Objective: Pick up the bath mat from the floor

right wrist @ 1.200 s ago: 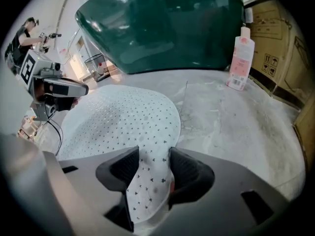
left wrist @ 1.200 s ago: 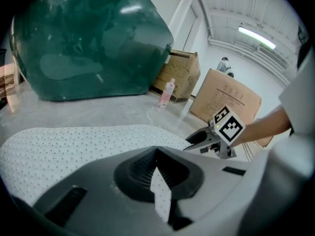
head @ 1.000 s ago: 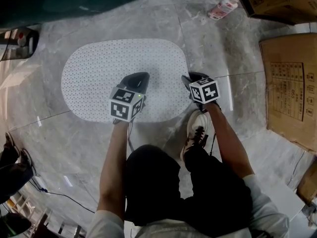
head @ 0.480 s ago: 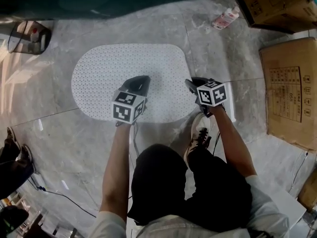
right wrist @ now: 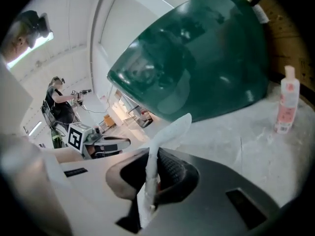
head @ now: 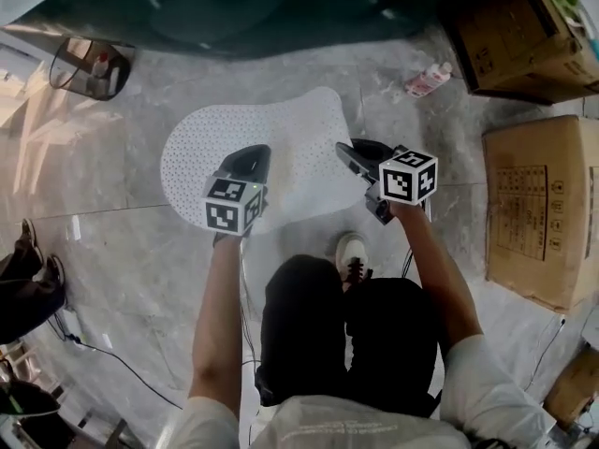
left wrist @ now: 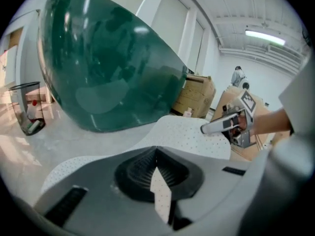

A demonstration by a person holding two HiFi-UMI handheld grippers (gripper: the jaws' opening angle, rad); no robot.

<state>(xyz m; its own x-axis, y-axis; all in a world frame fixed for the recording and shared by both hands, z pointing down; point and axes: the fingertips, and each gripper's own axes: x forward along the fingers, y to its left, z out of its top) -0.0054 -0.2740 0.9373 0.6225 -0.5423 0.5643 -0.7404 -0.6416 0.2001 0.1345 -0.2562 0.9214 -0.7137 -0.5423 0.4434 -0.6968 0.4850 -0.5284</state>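
Now | left claw clamping bath mat | right claw just closed on it | bottle, boxes nearby

floor: grey marble | tub: dark green, far side | pink bottle: upright, between tub and cardboard boxes | wire basket: left, beside tub
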